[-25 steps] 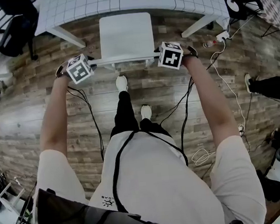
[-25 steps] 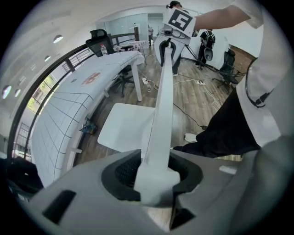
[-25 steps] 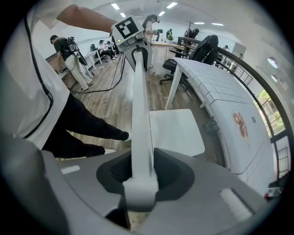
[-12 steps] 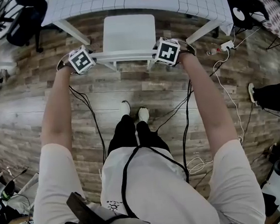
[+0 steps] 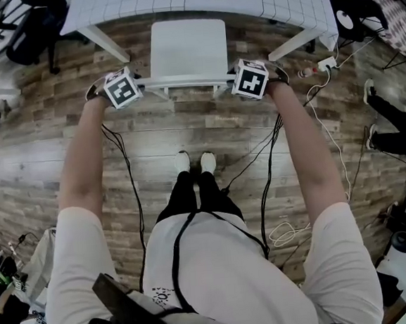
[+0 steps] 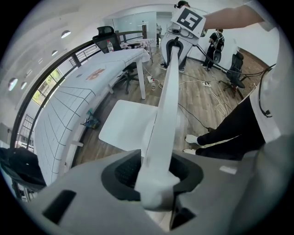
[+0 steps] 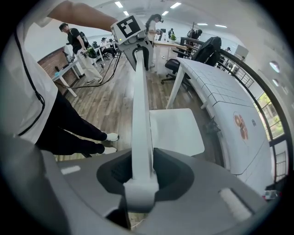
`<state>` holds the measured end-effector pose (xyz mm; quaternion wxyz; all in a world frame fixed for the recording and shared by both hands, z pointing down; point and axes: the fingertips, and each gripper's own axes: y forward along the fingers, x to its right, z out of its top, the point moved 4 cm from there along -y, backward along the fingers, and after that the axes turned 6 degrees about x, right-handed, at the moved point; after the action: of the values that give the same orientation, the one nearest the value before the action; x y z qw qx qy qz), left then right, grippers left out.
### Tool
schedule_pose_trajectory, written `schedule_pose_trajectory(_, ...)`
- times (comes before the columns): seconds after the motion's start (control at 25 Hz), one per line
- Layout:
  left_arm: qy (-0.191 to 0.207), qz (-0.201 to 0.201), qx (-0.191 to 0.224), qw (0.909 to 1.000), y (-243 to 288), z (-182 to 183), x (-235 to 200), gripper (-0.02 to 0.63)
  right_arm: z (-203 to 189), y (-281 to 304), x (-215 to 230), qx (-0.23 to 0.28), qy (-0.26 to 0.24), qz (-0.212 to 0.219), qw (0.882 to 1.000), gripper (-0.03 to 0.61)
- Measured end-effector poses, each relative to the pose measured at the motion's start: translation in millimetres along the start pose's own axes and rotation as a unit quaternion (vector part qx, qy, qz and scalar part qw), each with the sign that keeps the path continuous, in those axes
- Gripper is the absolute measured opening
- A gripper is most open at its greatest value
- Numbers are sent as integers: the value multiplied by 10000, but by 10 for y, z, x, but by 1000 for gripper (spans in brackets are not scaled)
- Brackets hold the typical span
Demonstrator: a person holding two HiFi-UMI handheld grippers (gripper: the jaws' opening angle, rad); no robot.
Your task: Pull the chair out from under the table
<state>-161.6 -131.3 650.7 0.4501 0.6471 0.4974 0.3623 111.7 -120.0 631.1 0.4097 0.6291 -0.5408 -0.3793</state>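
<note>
1. The left hand-held gripper (image 6: 154, 179) is clamped on one end of the top rail (image 6: 166, 105) of the white chair (image 6: 133, 124). Its jaws have just been closing. The right hand-held gripper (image 7: 140, 179) grips the other end.
2. The chair's seat sits just off the edge of the tabletop (image 5: 140, 4), between two table legs (image 5: 101, 43).
3. Only the head view shows the power strip (image 5: 327, 63) and loose cables (image 5: 288, 233) on the floor at right.
4. Only the right gripper view shows people (image 7: 72, 36) at desks beyond.
</note>
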Motion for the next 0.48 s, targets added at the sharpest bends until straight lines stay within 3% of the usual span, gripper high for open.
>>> schedule_pose_trajectory(0.48,224,-224,88,9995,-54,-75,496,132,-46,-56,-491,-126,-60,188,9997,97)
